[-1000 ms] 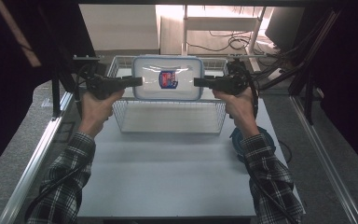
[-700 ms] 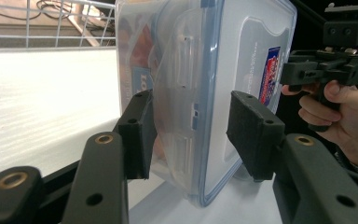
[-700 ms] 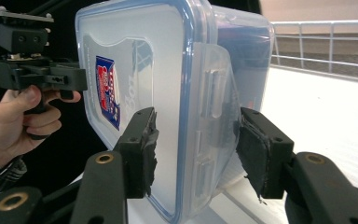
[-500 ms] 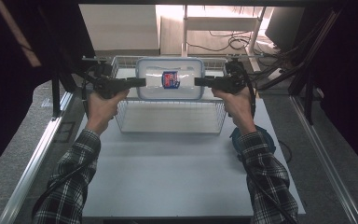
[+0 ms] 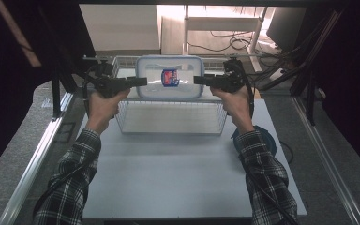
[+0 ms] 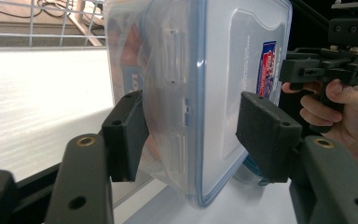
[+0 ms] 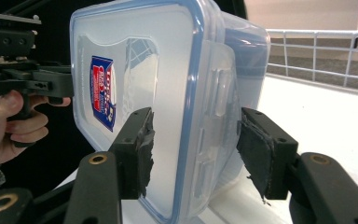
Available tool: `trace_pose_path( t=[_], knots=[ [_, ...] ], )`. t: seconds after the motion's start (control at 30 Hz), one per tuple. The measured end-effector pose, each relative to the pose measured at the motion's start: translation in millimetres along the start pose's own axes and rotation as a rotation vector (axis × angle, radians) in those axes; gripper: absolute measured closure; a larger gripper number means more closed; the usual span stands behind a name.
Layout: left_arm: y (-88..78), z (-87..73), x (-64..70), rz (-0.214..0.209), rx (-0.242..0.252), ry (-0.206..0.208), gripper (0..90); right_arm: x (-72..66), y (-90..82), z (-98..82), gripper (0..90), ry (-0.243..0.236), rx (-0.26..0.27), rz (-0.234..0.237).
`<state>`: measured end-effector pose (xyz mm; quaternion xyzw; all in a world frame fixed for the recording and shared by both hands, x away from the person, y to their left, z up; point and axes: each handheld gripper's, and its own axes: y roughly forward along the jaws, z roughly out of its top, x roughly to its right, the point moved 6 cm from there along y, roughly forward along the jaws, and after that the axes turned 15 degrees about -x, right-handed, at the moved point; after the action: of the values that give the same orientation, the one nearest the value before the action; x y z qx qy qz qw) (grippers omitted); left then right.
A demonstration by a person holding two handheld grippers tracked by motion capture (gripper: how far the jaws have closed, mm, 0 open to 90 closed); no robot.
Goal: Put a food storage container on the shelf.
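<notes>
Plastic container (image 5: 170, 77) resting on wire basket (image 5: 168, 123) at 12 o'clock; we are easing left gripper (image 5: 143, 81) and right gripper (image 5: 198, 80) apart, jaws just opening, pads clear of its ends; withdrawal remaining.

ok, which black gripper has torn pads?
The right gripper: its foam pads are ragged at the edges. The left gripper's, jaws just opening around the clear blue-rimmed plastic container, are smooth.

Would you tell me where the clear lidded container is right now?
In the high view, the clear lidded container sits at the far side of the wire basket, between the left gripper and right gripper.
</notes>
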<state>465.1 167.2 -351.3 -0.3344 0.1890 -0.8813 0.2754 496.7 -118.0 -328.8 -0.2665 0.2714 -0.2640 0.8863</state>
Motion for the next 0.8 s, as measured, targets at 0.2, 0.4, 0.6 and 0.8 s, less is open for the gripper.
trace_pose_path(
  t=[0.2, 0.4, 0.6, 0.8],
  knots=[
    [5.3, 1.0, 0.1, 0.036, -0.037, 0.023, 36.6, -1.3, 1.2, 2.0, 44.1, -0.022, 0.004, -0.038],
    [8.4, 1.5, -0.1, 0.058, -0.058, 0.028, 33.8, -0.9, 2.8, 2.4, 41.6, -0.028, 0.004, -0.057],
    [12.4, -0.2, -2.6, 0.034, -0.086, -0.005, 29.5, -1.9, 10.7, 1.1, 35.4, -0.066, -0.026, -0.135],
    [10.9, 1.2, -9.5, 0.004, -0.066, -0.043, 27.4, -2.4, 10.0, 2.0, 39.4, -0.056, -0.020, -0.138]
  ],
)
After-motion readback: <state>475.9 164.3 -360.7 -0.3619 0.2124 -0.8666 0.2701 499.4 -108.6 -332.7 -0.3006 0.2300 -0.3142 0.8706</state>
